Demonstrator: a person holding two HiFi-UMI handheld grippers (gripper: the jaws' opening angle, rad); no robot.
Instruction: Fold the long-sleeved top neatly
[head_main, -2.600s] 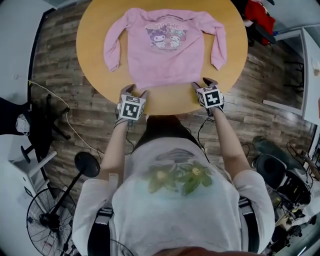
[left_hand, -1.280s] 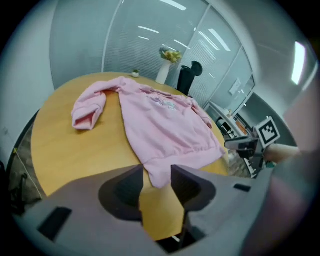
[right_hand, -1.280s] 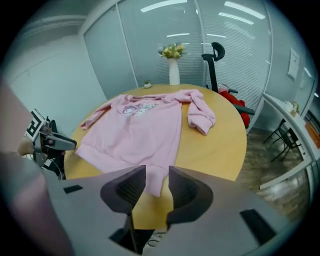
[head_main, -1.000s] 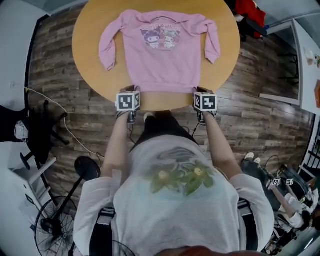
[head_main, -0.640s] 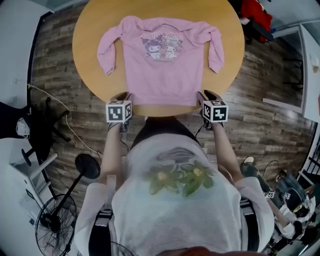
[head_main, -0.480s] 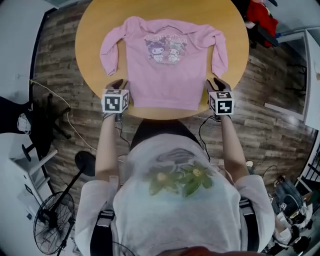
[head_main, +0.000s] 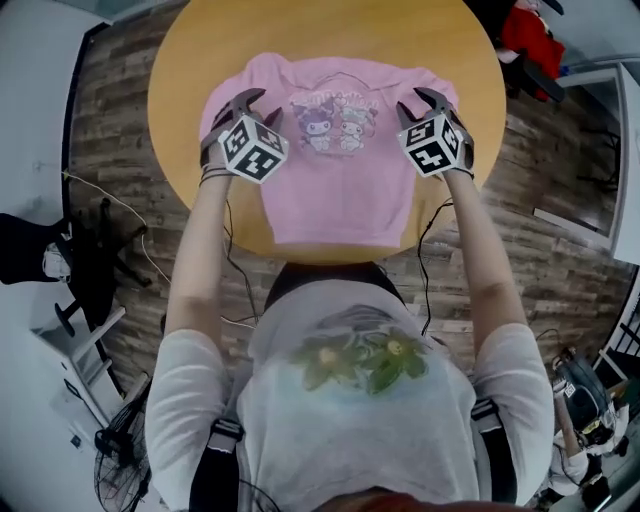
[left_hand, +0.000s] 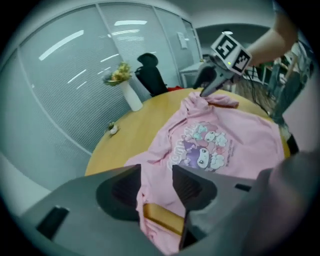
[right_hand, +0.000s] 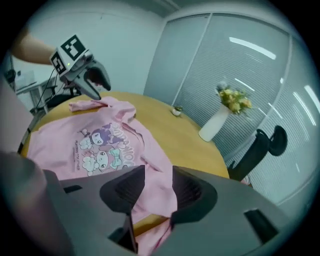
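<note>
Looking down on a pink long-sleeved top (head_main: 340, 175) spread print-up across the middle of a round wooden table (head_main: 200, 45); hem toward 6 o'clock at the near edge, collar toward 12 o'clock. Holding the left gripper (head_main: 252, 103) above the shoulder at 10 o'clock of the top and the right gripper (head_main: 422, 100) above the shoulder at 2 o'clock; well apart from each other, both tipped downward. Keeping both pairs of jaws fairly wide, having just been opening them; seeing pink sleeve cloth through each gap, lying below the pads and not pinched by them, with a strip of bare tabletop showing between its folds. Finding cloth bunched up at the shoulder under the right gripper's tip in the left gripper view. Noting a white vase (right_hand: 215, 125) of flowers and a black chair (right_hand: 257, 145) by the table's far rim, toward 2 o'clock in the right gripper view.
</note>
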